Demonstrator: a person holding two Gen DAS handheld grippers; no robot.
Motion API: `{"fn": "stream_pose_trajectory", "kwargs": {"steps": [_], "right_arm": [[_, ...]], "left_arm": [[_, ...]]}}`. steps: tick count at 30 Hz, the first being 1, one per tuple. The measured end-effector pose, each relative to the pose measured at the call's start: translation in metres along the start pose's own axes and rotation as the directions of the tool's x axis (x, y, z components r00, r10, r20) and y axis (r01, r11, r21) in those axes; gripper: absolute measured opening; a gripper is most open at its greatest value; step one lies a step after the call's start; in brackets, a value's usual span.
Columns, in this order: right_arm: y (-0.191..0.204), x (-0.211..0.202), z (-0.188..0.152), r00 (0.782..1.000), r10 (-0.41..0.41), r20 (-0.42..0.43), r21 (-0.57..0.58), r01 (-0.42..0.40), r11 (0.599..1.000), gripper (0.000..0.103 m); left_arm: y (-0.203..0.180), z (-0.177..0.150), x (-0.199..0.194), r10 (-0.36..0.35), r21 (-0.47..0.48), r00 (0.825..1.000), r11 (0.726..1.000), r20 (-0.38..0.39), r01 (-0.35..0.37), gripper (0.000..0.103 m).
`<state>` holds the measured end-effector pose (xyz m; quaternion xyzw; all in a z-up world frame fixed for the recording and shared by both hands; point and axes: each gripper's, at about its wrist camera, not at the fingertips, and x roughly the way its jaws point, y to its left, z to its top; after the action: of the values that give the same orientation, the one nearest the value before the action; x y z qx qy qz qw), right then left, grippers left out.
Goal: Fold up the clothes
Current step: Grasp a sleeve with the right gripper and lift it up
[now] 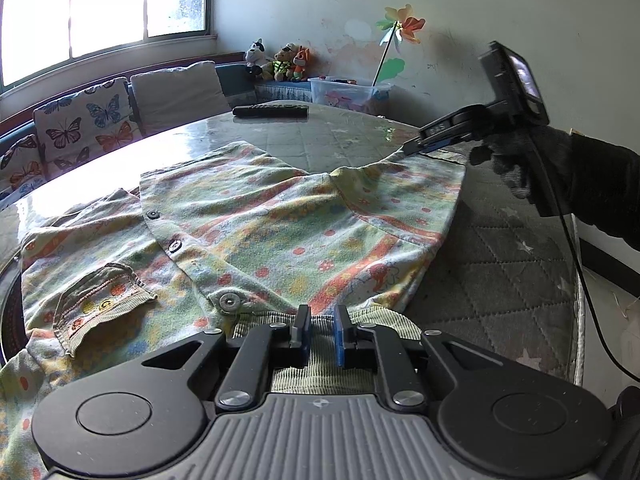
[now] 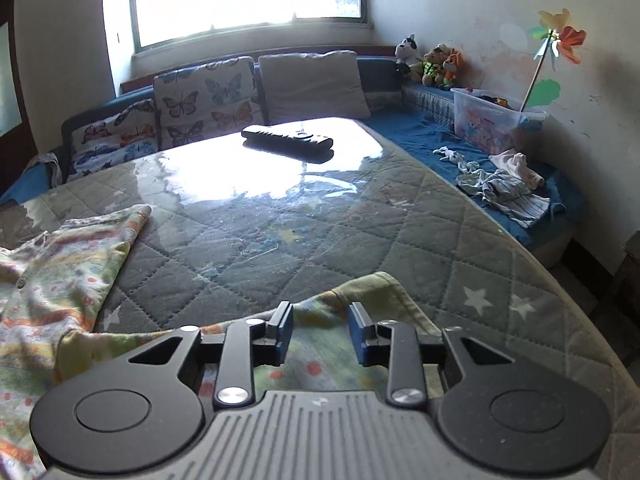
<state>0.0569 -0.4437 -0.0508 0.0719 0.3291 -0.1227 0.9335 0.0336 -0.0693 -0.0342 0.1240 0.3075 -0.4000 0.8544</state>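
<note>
Spread flat on the quilted bench (image 1: 500, 248): a printed shirt (image 1: 248, 216), lower left corner cut off by the frame, near hem hidden under the left tool (image 1: 322, 330). Narrow gap between its pads there, ribbed hem between them; pinched or not, cannot tell. Farther right, sleeve end lifted toward the right tool (image 2: 322, 338), jaws apart with cloth lying slack between, not pressed. Beyond, bare bench up to a remote (image 2: 287, 141); right edge open, blue couch (image 2: 420, 132) below.
</note>
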Motion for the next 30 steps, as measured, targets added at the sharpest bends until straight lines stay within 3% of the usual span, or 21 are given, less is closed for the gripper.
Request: {"fn": "stream_pose_trajectory", "kwargs": {"steps": [6,8,12,14,16,19,22,24,26,30], "right_arm": [[-0.025,-0.012,-0.007,0.998,-0.061,0.000,0.038,0.061,0.997,0.036],[-0.032,-0.013,-0.011,0.996,-0.086,-0.001,0.050,0.085,0.995,0.038],[-0.044,-0.016,-0.016,0.995,-0.104,0.002,0.100,0.103,0.990,0.041],[-0.048,-0.013,-0.020,0.994,-0.109,-0.009,0.113,0.109,0.988,0.042],[-0.048,-0.012,-0.023,0.994,-0.110,-0.005,0.117,0.109,0.987,0.043],[-0.046,-0.011,-0.023,0.994,-0.108,0.003,0.117,0.107,0.987,0.044],[-0.042,-0.012,-0.024,0.995,-0.098,0.009,0.107,0.097,0.989,0.028],[-0.042,-0.012,-0.024,0.998,-0.067,0.011,0.118,0.066,0.991,0.010],[-0.041,-0.016,-0.023,0.998,-0.059,0.017,0.126,0.056,0.990,0.008],[-0.035,-0.035,-0.016,0.998,-0.018,0.063,0.137,0.010,0.991,0.008]], "left_arm": [[-0.001,0.001,-0.001,0.011,-0.005,1.000,1.000,-0.001,-0.011,0.020],[-0.002,0.003,-0.002,0.022,-0.006,1.000,1.000,0.003,-0.022,0.034],[-0.002,0.008,-0.009,0.048,-0.010,0.999,0.999,0.026,-0.048,0.043],[0.000,0.013,-0.013,0.061,-0.021,0.997,0.998,0.045,-0.060,0.055],[0.002,0.016,-0.015,0.083,-0.028,0.995,0.996,0.057,-0.081,0.056],[0.006,0.020,-0.015,0.119,-0.048,0.991,0.992,0.058,-0.117,0.073],[0.009,0.021,-0.012,0.155,-0.068,0.987,0.986,0.051,-0.152,0.089],[0.010,0.021,-0.011,0.173,-0.076,0.984,0.983,0.045,-0.169,0.095],[0.012,0.021,-0.010,0.188,-0.084,0.981,0.979,0.042,-0.184,0.102],[0.017,0.019,-0.010,0.220,-0.089,0.975,0.972,0.033,-0.216,0.103]]}}
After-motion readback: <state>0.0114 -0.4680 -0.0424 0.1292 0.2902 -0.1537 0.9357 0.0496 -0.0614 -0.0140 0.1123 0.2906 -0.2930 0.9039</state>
